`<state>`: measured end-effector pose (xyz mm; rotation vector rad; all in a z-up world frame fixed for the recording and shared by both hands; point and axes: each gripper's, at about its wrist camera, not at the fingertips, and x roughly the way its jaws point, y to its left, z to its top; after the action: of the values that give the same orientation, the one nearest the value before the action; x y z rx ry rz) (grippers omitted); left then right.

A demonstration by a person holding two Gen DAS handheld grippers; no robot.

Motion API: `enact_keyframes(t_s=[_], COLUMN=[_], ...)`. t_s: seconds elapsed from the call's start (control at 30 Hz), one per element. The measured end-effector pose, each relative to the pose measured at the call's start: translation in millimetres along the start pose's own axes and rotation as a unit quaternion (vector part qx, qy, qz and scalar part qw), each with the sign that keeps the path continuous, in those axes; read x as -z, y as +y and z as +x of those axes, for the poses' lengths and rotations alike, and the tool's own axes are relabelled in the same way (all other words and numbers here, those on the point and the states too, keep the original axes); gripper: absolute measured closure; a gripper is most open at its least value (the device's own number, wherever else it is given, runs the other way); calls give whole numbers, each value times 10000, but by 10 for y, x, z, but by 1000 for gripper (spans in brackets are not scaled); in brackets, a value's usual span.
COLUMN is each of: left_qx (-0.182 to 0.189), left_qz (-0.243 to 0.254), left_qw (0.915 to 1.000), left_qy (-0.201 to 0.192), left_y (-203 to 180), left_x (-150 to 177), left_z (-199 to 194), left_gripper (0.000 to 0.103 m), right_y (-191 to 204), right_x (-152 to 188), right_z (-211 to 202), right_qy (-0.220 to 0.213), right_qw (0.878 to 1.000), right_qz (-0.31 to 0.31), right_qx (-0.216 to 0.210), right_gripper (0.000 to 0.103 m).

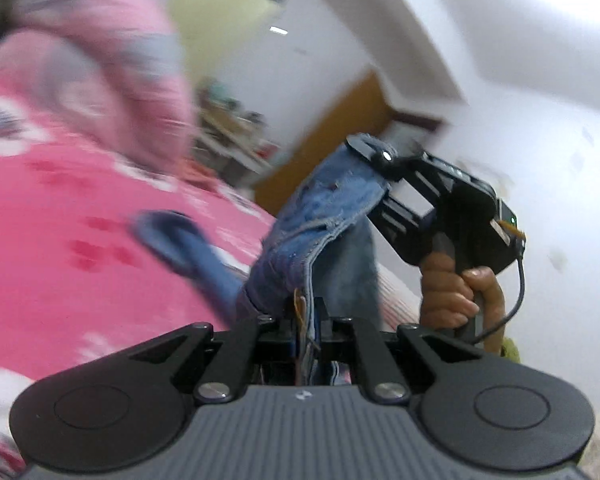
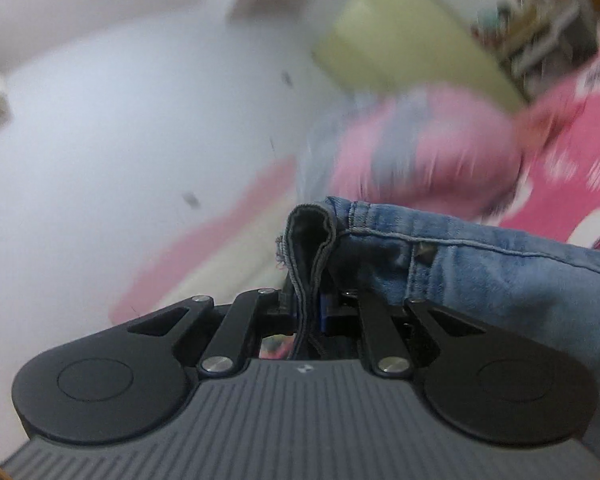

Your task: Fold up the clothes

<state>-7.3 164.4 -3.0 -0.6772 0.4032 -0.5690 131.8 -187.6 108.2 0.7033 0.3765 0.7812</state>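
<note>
A pair of light blue jeans (image 1: pixel 320 216) hangs in the air between the two grippers. My left gripper (image 1: pixel 306 312) is shut on an edge of the denim, which runs up and right to the other tool. In the left wrist view my right gripper (image 1: pixel 374 156) also pinches the jeans, with a hand (image 1: pixel 456 292) around its handle. The right wrist view shows my right gripper (image 2: pixel 308 304) shut on a folded waistband edge of the jeans (image 2: pixel 480 264), which drape off to the right. Both views are tilted and blurred.
Below lies a bed with a pink patterned sheet (image 1: pixel 60 240) and a bundle of pink and grey cloth (image 1: pixel 100 60) on it. White walls (image 2: pixel 100 140), a yellow-green board (image 2: pixel 400 28) and a cluttered shelf (image 2: pixel 540 20) stand behind.
</note>
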Motion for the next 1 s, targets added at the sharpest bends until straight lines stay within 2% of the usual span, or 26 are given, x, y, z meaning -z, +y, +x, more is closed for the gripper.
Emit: enact_keyframes(t_s=[0.07, 0.17, 0.27, 0.33, 0.43, 0.47, 0.53, 0.57, 0.6, 0.63, 0.67, 0.73, 0.8, 0.87, 0.93, 0.97, 1.0], left_qx=[-285, -697, -1223, -1618, -1455, -1359, -1292, -1335, -1407, -1480, -1541, -1626, -1659, -1688, -1785, -1896, -2023], left_qz=[-365, -889, -1479, -1833, -2594, -2824, -2938, -2889, -2780, -2659, -2540, -2288, -1975, -1623, -1280, -1151, -1030], left_qw=[9988, 9927, 9800, 9682, 9513, 9449, 9401, 9402, 9422, 9444, 9470, 9527, 9595, 9660, 9708, 9708, 9699], left_qy=[-162, -431, -522, -527, -808, -946, -1148, -1212, -1235, -1247, -1222, -1162, -1132, -1095, -963, -913, -876], left_y=[436, 1089, 1737, 2116, 2564, 2651, 2662, 2642, 2583, 2511, 2432, 2224, 1927, 1656, 1328, 1209, 1094], left_x=[-217, -522, -661, -695, -679, -679, -692, -702, -712, -722, -726, -698, -626, -530, -366, -270, -170], left_z=[8, 54, 75, 102, 49, 4, -59, -78, -113, -156, -196, -308, -455, -513, -575, -579, -579], left_gripper=[95, 95, 94, 94, 88, 87, 74, 66, 60, 57, 55, 54, 51, 49, 47, 47, 47], right_y=[20, -33, -291, -494, -756, -864, -1113, -1204, -1277, -1293, -1303, -1227, -1113, -983, -871, -830, -835], right_x=[-5, 59, 148, 319, 710, 847, 1011, 1041, 1058, 1032, 999, 844, 657, 450, 325, 280, 292], right_z=[661, 1618, 2521, 2973, 3369, 3497, 3694, 3782, 3843, 3816, 3780, 3578, 3323, 2999, 2679, 2546, 2501], right_qy=[477, 1114, 1670, 2018, 2374, 2513, 2739, 2939, 3104, 3159, 3204, 3170, 3090, 2947, 2803, 2761, 2828], right_qw=[9988, 9936, 9848, 9774, 9663, 9614, 9501, 9411, 9332, 9309, 9294, 9350, 9423, 9512, 9570, 9572, 9514], right_qz=[25, -16, -4, 97, 338, 423, 729, 876, 1021, 1157, 1271, 1186, 982, 594, -3, -321, -700], right_qx=[45, 189, 468, 620, 935, 1041, 1306, 1425, 1496, 1419, 1320, 1056, 838, 693, 744, 808, 996], right_gripper=[95, 95, 95, 95, 94, 90, 84, 74, 72, 70, 57, 42, 38, 29, 22, 22, 22])
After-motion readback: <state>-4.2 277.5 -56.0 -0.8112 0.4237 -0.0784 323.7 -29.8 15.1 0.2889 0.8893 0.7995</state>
